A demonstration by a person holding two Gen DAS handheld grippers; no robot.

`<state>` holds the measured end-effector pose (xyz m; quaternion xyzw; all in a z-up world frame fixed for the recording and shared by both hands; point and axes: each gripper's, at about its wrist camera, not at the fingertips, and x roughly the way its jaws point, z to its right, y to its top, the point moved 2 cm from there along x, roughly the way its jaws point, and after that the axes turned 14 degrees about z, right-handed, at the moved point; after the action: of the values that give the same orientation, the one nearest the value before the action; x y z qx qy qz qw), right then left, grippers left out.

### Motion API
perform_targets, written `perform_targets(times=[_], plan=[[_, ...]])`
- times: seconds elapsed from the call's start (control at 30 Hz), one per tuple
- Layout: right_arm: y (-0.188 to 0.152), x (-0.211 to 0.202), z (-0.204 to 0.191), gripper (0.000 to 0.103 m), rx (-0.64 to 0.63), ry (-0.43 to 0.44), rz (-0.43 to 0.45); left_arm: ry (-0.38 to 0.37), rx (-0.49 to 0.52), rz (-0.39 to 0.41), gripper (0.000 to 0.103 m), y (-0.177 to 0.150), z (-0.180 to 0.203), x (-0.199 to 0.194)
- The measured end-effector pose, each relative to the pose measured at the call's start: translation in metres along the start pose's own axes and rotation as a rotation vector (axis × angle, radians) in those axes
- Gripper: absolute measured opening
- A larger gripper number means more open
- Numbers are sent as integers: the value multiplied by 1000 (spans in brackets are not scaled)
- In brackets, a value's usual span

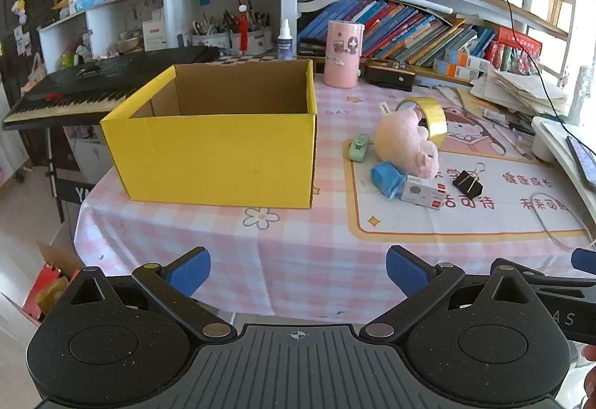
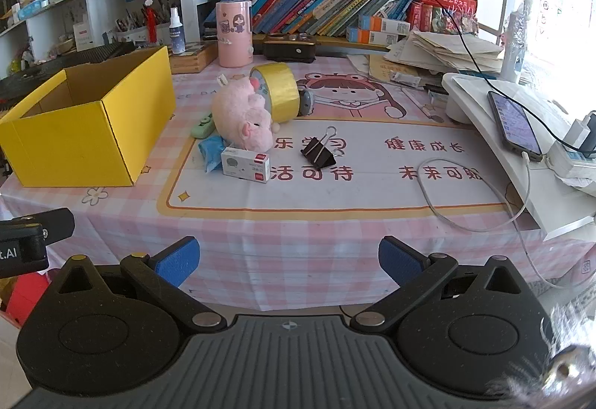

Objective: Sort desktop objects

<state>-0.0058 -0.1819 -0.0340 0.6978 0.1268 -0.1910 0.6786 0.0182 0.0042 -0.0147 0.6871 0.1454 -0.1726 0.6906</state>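
Note:
An open, empty yellow cardboard box (image 1: 219,155) (image 2: 85,133) stands at the table's left. To its right lie a pink plush pig (image 1: 406,144) (image 2: 242,114), a yellow tape roll (image 1: 428,118) (image 2: 279,96), a small green item (image 1: 358,146) (image 2: 202,126), a blue item (image 1: 387,178) (image 2: 211,152), a small white box (image 1: 424,192) (image 2: 246,165) and a black binder clip (image 1: 468,182) (image 2: 318,152). My left gripper (image 1: 298,271) and right gripper (image 2: 288,260) are both open and empty, held at the table's near edge.
A pink cylinder (image 1: 342,53) (image 2: 234,32) and a black case (image 2: 288,46) stand at the back before the bookshelves. A keyboard (image 1: 93,85) lies left of the box. A white stand with a phone (image 2: 514,124), a cable (image 2: 447,193) and stacked papers (image 2: 447,49) fill the right.

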Motion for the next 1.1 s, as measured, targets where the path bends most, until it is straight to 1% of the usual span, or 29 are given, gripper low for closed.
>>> perform_targets(times=[0.3,0.53,0.67,0.9,1.1], plan=[[0,0,0,103,-1,2,0,-3,6,2,102,1,1,0],[-2,3,-4,103,-19,8,-12,-17,1,-30,102,-4,1,4],[-2,1,-5,103,-19,15,-8,-20,10,-21,102,-5,2,1],[-5,-1,-3,103,-7,30,4,-21,32,-34,102,-7,6,1],[-9,4,-2,103,1,36,-32,-12,36,-61,102,-10,8,4]])
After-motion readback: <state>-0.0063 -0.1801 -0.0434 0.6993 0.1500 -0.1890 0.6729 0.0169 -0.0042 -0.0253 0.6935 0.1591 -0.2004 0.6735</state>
